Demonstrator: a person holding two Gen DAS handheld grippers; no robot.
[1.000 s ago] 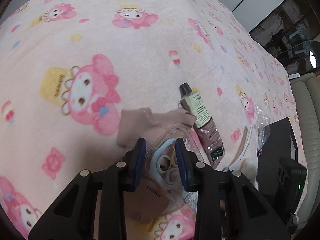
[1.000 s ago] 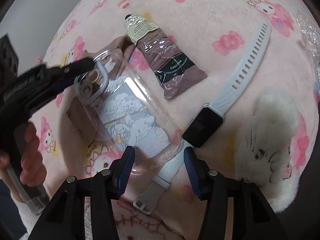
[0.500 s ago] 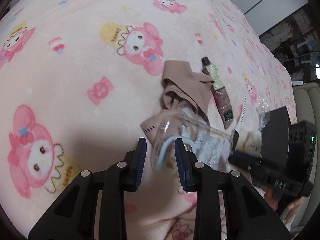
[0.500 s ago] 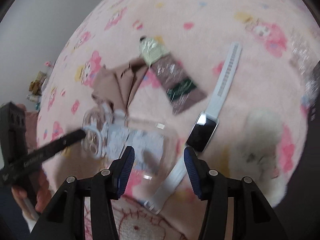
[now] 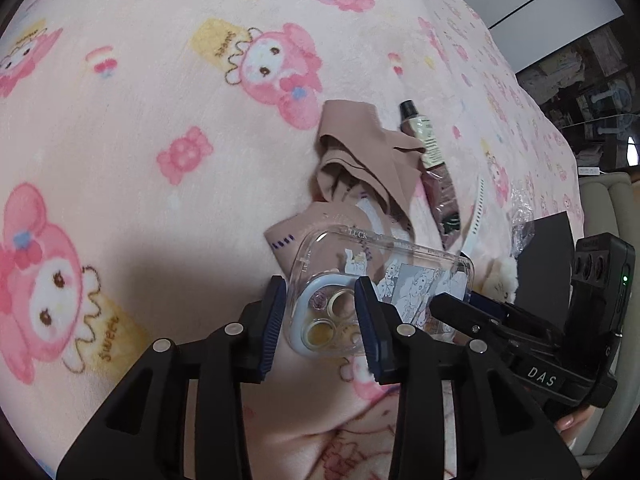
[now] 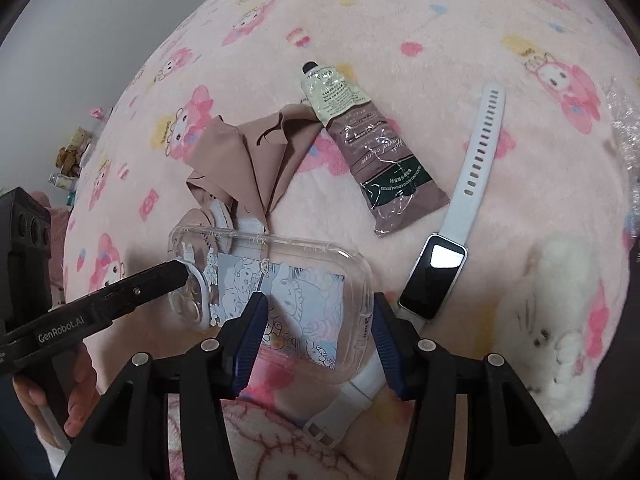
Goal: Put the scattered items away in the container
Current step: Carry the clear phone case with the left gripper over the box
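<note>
The left gripper (image 5: 322,312) has its jaws opening, with the camera end of a clear phone case (image 5: 380,280) between them and a gap showing beside the left pad. The right gripper (image 6: 316,336) stands moderately wide around the other end of the same case, which lies flat on the pink blanket (image 6: 460,12); whether its pads touch the case cannot be told. Just beyond the case sits a crumpled brown cloth (image 6: 256,156), with a hand cream tube (image 6: 360,144) beside it. A white smartwatch (image 6: 436,276) lies right of the case, its strap running under the case's corner, and a fluffy white toy (image 6: 560,312) sits farther right
</note>
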